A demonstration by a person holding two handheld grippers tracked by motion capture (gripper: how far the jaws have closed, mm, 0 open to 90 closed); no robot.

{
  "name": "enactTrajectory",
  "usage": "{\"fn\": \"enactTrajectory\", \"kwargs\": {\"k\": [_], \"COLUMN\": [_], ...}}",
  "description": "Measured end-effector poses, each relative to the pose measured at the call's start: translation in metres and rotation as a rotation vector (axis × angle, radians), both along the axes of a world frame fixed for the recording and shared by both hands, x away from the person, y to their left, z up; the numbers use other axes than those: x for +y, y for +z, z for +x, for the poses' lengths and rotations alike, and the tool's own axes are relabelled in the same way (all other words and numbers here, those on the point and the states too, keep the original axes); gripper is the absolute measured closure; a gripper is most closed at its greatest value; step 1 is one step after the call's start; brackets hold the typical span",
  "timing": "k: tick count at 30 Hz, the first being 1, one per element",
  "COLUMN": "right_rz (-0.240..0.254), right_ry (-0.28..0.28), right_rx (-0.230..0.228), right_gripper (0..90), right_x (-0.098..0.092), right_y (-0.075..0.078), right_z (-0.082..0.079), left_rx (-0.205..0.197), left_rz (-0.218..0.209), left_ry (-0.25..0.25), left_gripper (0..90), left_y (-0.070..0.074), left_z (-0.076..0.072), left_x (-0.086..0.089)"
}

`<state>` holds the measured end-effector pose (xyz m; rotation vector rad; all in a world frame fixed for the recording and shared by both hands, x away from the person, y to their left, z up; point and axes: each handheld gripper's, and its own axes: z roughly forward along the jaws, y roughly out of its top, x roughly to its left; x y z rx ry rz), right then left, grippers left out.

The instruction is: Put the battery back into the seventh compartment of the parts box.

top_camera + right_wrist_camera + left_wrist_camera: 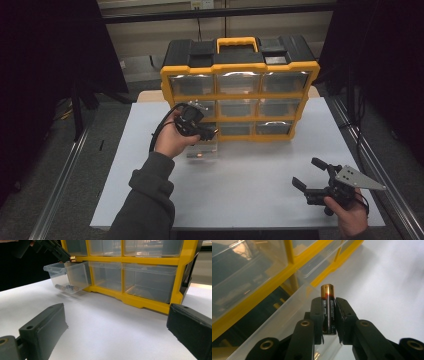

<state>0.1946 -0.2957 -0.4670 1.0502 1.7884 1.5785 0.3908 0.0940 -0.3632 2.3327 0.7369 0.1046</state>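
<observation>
Nearest the person, at about five o'clock on the white bench (240,190), the right gripper (312,176) rests low in the right hand (352,215) with its fingers (42,330) spread wide and released, nothing between them. The grey three-cornered plate (359,178) sits on top of it, pointing toward three o'clock. In the right gripper view the bare bench surface lies between the two black fingers, and the yellow organiser stands beyond them.

Farther in, at about ten o'clock from the bench centre, the left hand (172,140) holds the left gripper (212,133) above the pulled-out clear drawer (202,150). Its fingers (317,315) are clenched on an AA battery (328,307), black with a copper-coloured top, gripped on both sides of its body so that the copper end sticks out past the fingertips. The left gripper view puts the battery just over the drawer's clear front rim, with the bench to its right. In the right gripper view the copper tip shows just above the drawer's top edge, at eleven o'clock in that view.

The drawer is drawn out of the bottom left slot and tilts forward; other batteries (65,288) lie at its bottom.

Farthest off, at twelve o'clock, stands the yellow organiser (240,95), with three rows of clear drawers, a black top and a yellow handle (238,44).
</observation>
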Motion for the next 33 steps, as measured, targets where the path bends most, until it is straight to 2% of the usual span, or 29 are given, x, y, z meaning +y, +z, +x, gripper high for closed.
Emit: {"fn": "enactTrajectory", "kwargs": {"k": [1, 5, 8, 10, 11, 14, 15, 16, 20, 22, 23, 25, 27, 28, 29, 30, 31, 32, 33], "right_rz": [0.000, -0.004, -0.012, -0.003, -0.004, -0.001, -0.014, -0.003, -0.010, -0.012, -0.011, -0.011, -0.013, -0.012, -0.012, -0.012, -0.014, -0.013, -0.014], "right_ry": [0.001, 0.001, 0.008, 0.003, 0.003, 0.001, 0.009, 0.002, 0.003, 0.005, 0.005, 0.005, 0.004, 0.006, 0.006, 0.005, 0.006, 0.006, 0.006], "right_rx": [-0.001, -0.002, -0.001, -0.004, -0.002, 0.000, -0.003, 0.000, -0.004, -0.001, -0.001, -0.003, -0.002, -0.002, -0.002, -0.001, -0.005, -0.005, -0.005], "right_gripper": [2.1, 2.1, 2.1, 2.1, 2.1, 2.1, 2.1, 2.1, 2.1, 2.1, 2.1, 2.1, 2.2, 2.2, 2.2, 2.2, 2.2, 2.2, 2.2], "right_x": [0.000, 0.000, 0.000, 0.001, 0.001, 0.000, 0.000, 0.001, 0.000, 0.000, 0.000, 0.000, 0.000, 0.000, 0.000, 0.000, 0.000, 0.000, 0.000], "right_y": [0.000, 0.000, 0.000, 0.000, 0.000, 0.000, 0.000, 0.000, 0.000, 0.000, 0.000, 0.000, -0.001, 0.000, 0.000, -0.001, -0.001, -0.001, -0.001], "right_z": [0.000, 0.000, 0.000, 0.000, 0.000, 0.000, 0.000, 0.000, 0.000, 0.000, 0.000, 0.000, 0.000, 0.000, 0.000, 0.000, 0.000, 0.000, 0.000], "left_rx": [0.001, -0.015, -0.003, -0.011, -0.004, -0.022, -0.011, -0.013, -0.016, -0.027, -0.034, -0.027, -0.031, -0.034, -0.037, -0.045, -0.048, -0.057, -0.070], "left_rz": [0.022, 0.026, 0.021, 0.035, 0.032, 0.039, 0.038, 0.033, 0.035, 0.039, 0.025, 0.033, 0.042, 0.049, 0.037, 0.050, 0.032, 0.018, 0.013], "left_ry": [-0.017, -0.007, 0.005, 0.000, -0.001, -0.002, 0.005, 0.008, 0.015, 0.015, 0.030, 0.024, 0.036, 0.025, 0.031, 0.031, 0.052, 0.058, 0.057], "left_gripper": [77.5, 77.4, 77.5, 77.4, 77.4, 77.4, 77.4, 77.4, 77.4, 77.4, 77.3, 77.3, 77.3, 77.3, 77.3, 77.2, 76.9, 74.2, 66.7], "left_y": [0.000, -0.003, -0.006, -0.008, -0.008, -0.010, -0.010, -0.010, -0.011, -0.011, -0.012, -0.012, -0.013, -0.013, -0.014, -0.015, -0.017, -0.018, -0.019], "left_z": [0.001, 0.005, 0.007, 0.008, 0.008, 0.010, 0.009, 0.009, 0.010, 0.010, 0.010, 0.010, 0.010, 0.010, 0.011, 0.011, 0.010, 0.010, 0.010], "left_x": [0.002, 0.006, 0.010, 0.013, 0.014, 0.017, 0.018, 0.019, 0.023, 0.025, 0.026, 0.028, 0.031, 0.032, 0.032, 0.033, 0.033, 0.034, 0.034]}}
